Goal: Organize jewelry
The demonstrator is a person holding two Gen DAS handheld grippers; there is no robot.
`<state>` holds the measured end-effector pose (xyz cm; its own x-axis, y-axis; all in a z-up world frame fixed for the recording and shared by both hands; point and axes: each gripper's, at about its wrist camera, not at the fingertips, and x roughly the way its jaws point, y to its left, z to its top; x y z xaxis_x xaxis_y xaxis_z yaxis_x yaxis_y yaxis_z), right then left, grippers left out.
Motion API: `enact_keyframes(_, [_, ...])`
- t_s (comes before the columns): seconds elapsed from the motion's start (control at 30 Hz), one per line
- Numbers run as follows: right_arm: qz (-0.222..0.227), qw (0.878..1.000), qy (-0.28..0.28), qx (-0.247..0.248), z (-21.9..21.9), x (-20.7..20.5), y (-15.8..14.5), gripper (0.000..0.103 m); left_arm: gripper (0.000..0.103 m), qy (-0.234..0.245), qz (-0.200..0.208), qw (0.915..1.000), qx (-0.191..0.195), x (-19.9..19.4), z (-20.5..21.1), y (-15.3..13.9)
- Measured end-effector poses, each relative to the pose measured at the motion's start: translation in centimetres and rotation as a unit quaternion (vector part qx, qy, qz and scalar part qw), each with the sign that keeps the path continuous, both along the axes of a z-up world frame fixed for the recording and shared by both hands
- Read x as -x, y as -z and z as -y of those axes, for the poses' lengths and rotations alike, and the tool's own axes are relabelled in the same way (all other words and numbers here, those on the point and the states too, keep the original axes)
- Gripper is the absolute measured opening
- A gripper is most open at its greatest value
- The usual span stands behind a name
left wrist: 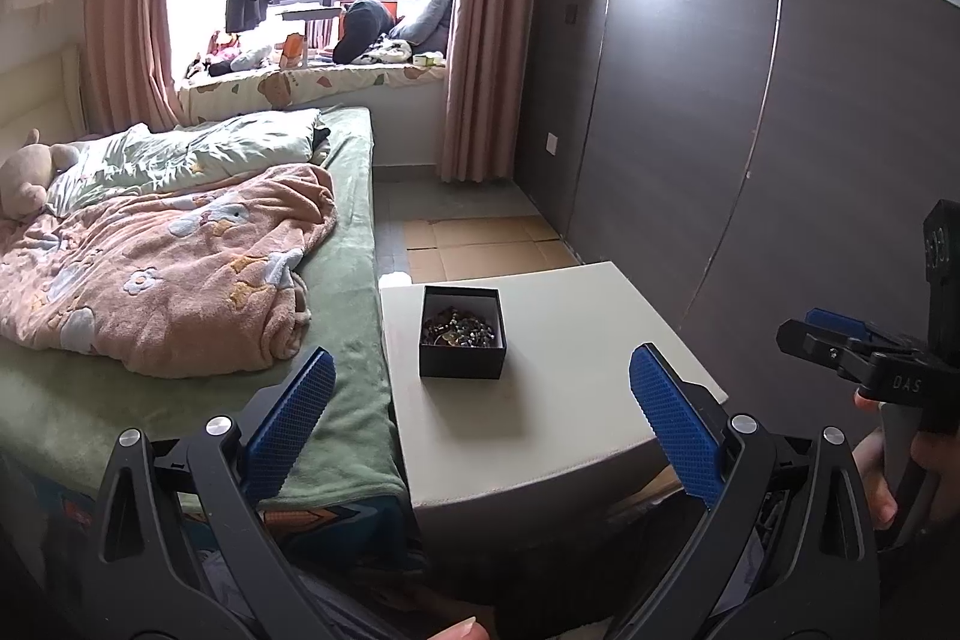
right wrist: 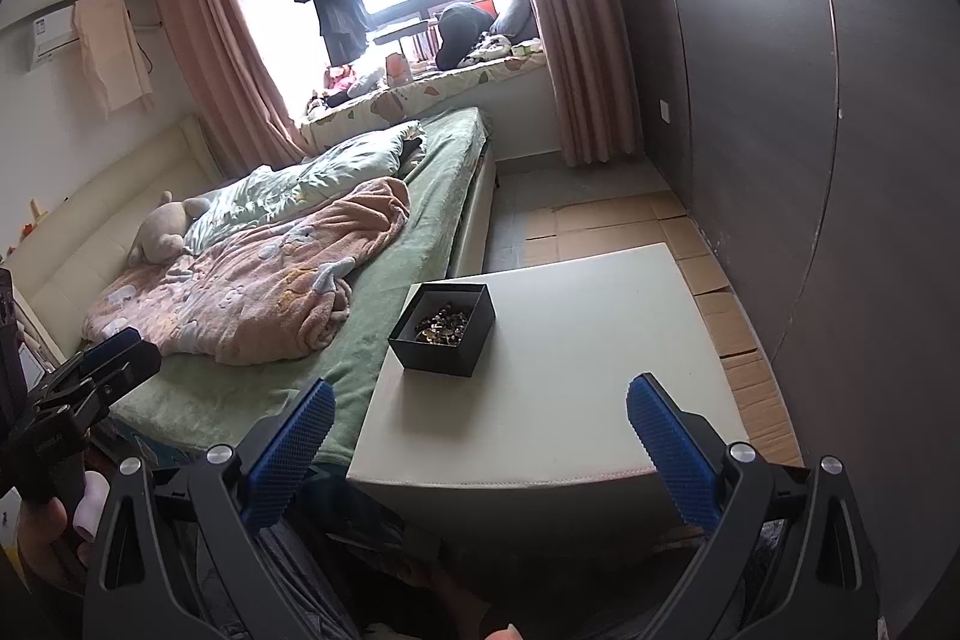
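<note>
Two grippers hang spread wide and empty short of a small black box [left wrist: 462,334] of tangled jewelry [left wrist: 459,329] on a pale desk [left wrist: 576,400]. In the left wrist view the box sits at centre frame, squarely ahead between the left gripper [left wrist: 480,430] fingers but well beyond their tips. In the right wrist view it lies left of centre, turned corner-on, so the right gripper [right wrist: 480,430] would have to swing leftward. By this reading, the left gripper has the straighter line in. A bed [left wrist: 336,280] lies along the desk's left edge.
</note>
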<state>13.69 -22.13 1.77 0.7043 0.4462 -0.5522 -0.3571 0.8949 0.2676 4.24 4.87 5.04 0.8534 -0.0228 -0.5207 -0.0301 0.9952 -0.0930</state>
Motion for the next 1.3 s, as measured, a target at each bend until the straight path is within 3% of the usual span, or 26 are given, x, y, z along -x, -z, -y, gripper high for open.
enact_keyframes(1.3, [0.009, 1.0, -0.011, -0.002, -0.4, 0.7, -0.7, 0.096, 0.098, -0.01, 0.014, 0.9998, -0.011, 1.2, 0.2, -1.3])
